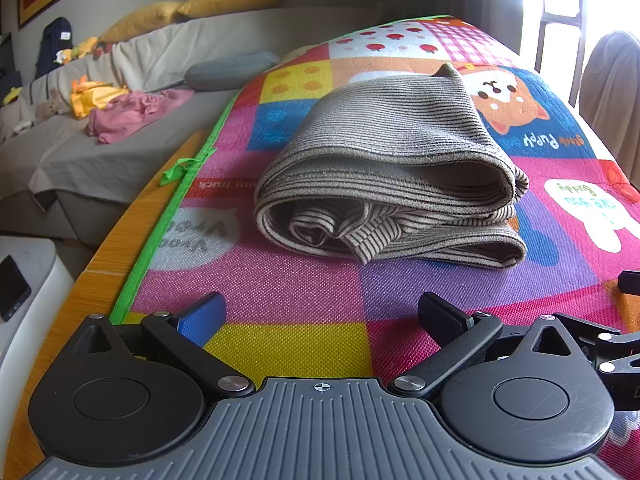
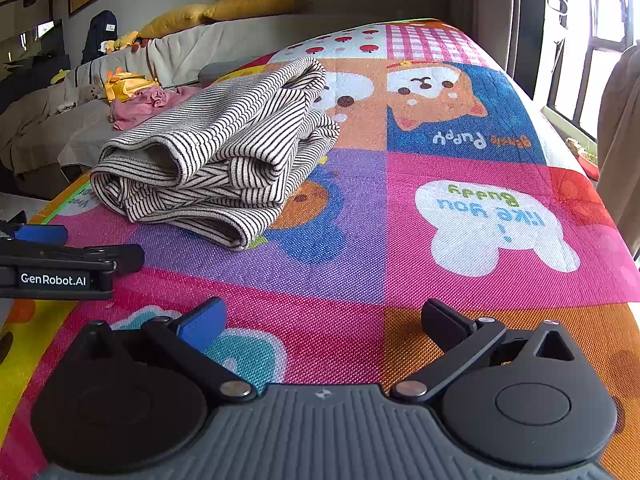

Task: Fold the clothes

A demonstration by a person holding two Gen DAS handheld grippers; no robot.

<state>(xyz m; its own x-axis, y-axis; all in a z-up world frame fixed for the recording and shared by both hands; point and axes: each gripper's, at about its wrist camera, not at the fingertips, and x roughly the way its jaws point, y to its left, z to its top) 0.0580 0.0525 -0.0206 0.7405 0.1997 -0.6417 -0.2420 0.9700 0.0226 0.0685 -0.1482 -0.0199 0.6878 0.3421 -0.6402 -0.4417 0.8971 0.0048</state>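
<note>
Nearest the lens in each wrist view sits a ribbed grey gripper body with two black discs and two black fingers splayed out in a V; that makes two grippers in all, four fingers, and on each tool one finger shows a blue pad while the other looks black. Both tools lie low and nearly level over the play mat (image 1: 304,292), pointing along it toward the far end; no hand or sleeve shows in either view. On the left gripper (image 1: 322,312) the fingers stand wide apart with nothing between them but bare pink and yellow mat squares; the right gripper (image 2: 326,316) is spread just as wide, also empty, over pink and orange squares. From the right wrist view the left tool shows again at the left edge, its side marked GenRobot.AI, just beside the right one and apart from the cloth.

One striped garment (image 1: 384,172), grey-beige with thin dark stripes, lies folded into a thick bundle of several layers on the mat, ahead of both grippers and touched by neither; it sits near the mat's green-edged left side, before the cartoon puppy (image 2: 436,92) print. Two speech-bubble prints are visible on the mat. Beyond the mat's left edge runs a sofa (image 1: 100,152) under a grey cover; on it lie one pink cloth (image 1: 132,114), a yellow item, two yellow cushions (image 1: 192,10) and one grey cushion (image 1: 230,70).
</note>
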